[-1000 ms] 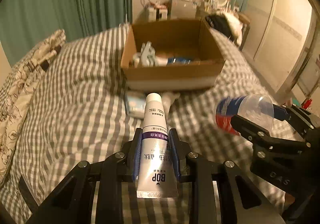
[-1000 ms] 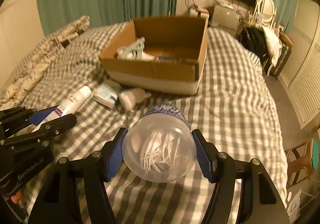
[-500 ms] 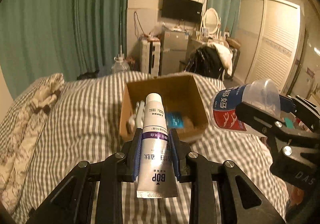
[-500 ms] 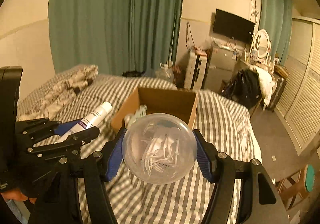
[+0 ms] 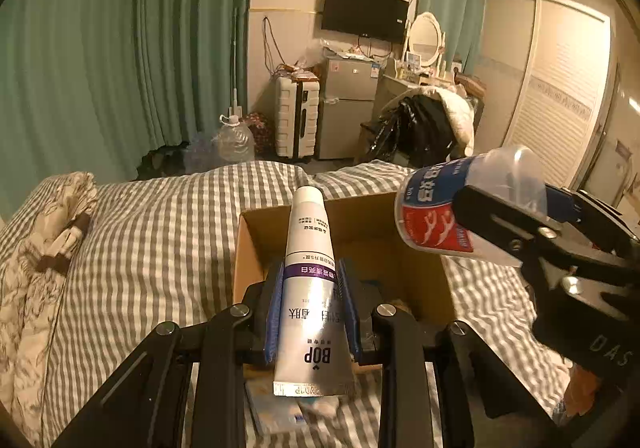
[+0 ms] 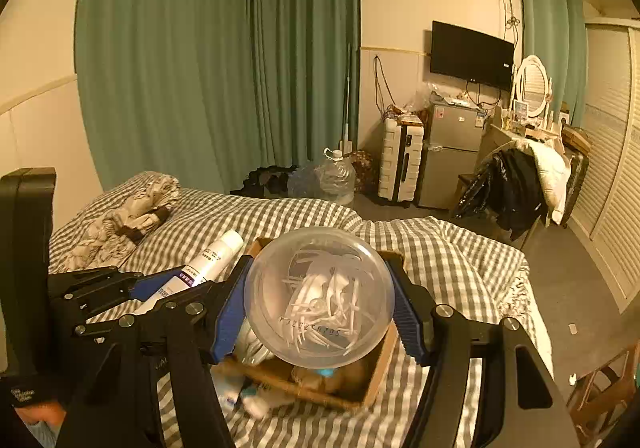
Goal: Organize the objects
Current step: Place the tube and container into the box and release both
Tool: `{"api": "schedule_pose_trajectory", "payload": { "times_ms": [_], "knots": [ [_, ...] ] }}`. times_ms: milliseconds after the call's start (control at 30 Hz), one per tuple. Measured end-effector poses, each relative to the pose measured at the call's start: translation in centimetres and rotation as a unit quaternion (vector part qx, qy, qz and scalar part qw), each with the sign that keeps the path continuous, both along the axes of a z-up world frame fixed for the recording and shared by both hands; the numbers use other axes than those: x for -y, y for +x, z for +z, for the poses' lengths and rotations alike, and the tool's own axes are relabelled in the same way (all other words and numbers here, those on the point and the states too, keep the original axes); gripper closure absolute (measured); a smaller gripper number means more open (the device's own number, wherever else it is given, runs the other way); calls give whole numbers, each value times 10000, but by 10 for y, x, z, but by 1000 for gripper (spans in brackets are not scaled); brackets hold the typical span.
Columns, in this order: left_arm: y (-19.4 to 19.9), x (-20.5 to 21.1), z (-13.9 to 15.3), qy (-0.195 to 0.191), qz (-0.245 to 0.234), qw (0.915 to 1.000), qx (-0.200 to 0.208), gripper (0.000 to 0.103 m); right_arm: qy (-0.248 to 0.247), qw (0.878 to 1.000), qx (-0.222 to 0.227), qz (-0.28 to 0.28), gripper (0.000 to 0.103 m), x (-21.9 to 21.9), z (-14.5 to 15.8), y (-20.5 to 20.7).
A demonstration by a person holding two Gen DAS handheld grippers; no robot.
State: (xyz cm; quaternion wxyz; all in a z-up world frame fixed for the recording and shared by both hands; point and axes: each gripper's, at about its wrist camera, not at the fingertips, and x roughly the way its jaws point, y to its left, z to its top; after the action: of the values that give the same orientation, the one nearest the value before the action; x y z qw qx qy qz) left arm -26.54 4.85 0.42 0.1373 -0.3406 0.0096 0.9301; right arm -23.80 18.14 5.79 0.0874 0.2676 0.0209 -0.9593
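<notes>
Left view: the left tongs (image 5: 311, 304) clamp the BOP tube (image 5: 309, 280), now lifted off the bed with the cardboard box (image 5: 256, 248) right behind at 12 o'clock; right view: right tongs (image 6: 320, 312) grip the clear jar (image 6: 320, 296), raised over the box too, so both drops look close.

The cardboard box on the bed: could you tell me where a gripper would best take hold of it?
Probably the top edge of a side wall, coming from above with one finger inside and one outside. The cardboard box sits open-topped with thin upright walls, and it looks too wide to span whole.
</notes>
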Motion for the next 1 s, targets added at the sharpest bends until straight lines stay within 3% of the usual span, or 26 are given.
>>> {"api": "schedule_pose_trajectory", "payload": {
  "times_ms": [333, 400, 467, 500, 533, 700, 800, 1000],
  "knots": [
    [-56, -11, -77, -83, -45, 9981, 614, 77, -146, 9985, 519, -134, 39, -7, -65, -69],
    [-56, -11, -85, -138, -115, 9975, 682, 74, -167, 9980, 588, -183, 39, -8, -75, -75],
    [-55, -9, -89, -178, -77, 9971, 738, 58, -145, 9980, 577, -233, 32, -11, -76, -74],
    [-55, -6, -89, -168, -8, 9969, 764, 37, -114, 9981, 545, -254, 27, -12, -74, -72],
    [-53, -2, -86, -129, 98, 9970, 756, 26, -96, 9983, 507, -272, 26, -15, -71, -69],
    [-31, 21, -56, 121, 529, 9968, 586, 22, 59, 9987, 320, -383, 21, -20, -46, -49],
    [-12, 29, -37, 47, 739, 9964, 409, 11, 127, 9986, 206, -469, 18, -23, -24, -30],
    [40, 40, -3, -291, 904, 9955, -19, 9, 229, 9985, -18, -496, 13, -23, 11, 18]
  ]
}}
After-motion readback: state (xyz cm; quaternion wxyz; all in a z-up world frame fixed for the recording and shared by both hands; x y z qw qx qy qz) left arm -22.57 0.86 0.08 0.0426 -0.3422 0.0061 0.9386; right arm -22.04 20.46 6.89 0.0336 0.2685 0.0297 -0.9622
